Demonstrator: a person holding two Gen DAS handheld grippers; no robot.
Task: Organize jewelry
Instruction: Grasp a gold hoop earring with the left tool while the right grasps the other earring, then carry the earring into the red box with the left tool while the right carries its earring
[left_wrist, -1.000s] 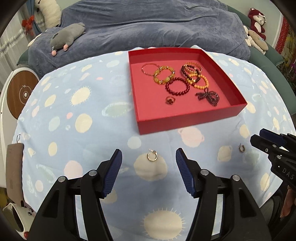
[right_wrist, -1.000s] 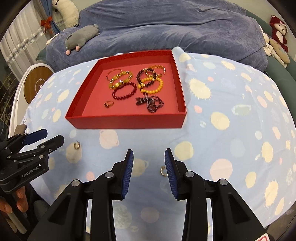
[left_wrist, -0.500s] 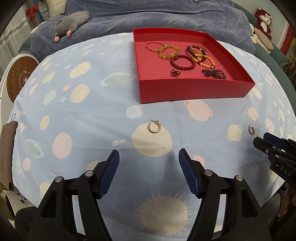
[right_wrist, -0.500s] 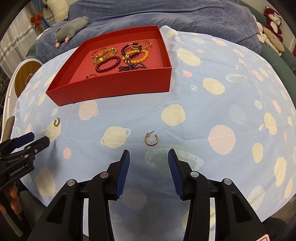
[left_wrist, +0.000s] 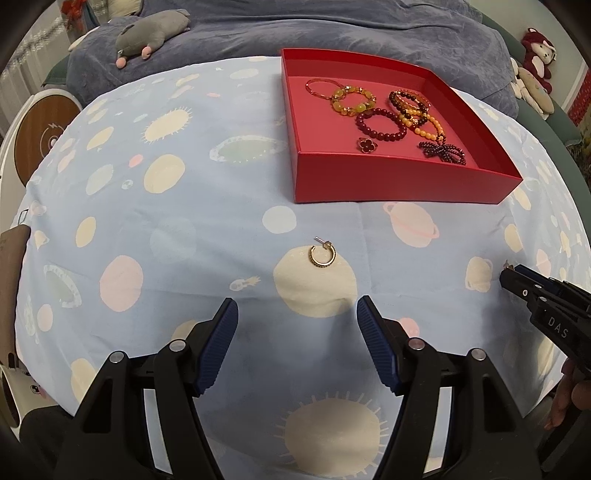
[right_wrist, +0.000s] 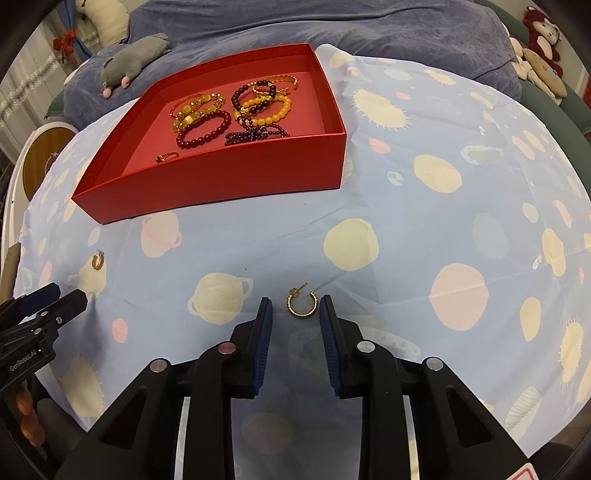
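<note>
Where the desk (left_wrist: 207, 206) wears its pale blue planet-print cloth, two gold hoop earrings lie bare on the fabric, each with a pair of tongs over it. Left tongs (left_wrist: 297, 314): pads standing wide apart, nothing between them, the first hoop earring (left_wrist: 322, 255) flat on the cloth just beyond the tips. Right tongs (right_wrist: 296, 309): jaws closing, the second hoop earring (right_wrist: 302, 303) lying between the blue pads, a sliver of cloth showing on either side, pads not yet pressing it. Red box (right_wrist: 221, 184): open-topped, on the far part of the desk, well apart from both earrings. Contents: several beaded bracelets (right_wrist: 205, 130) in dark red, amber and yellow, overlapping in a loose heap, and one small ring (right_wrist: 166, 157) at the near left of its floor. Beyond the desk: a blue-covered bed (left_wrist: 332, 33) bearing a grey plush animal (left_wrist: 147, 35).
</note>
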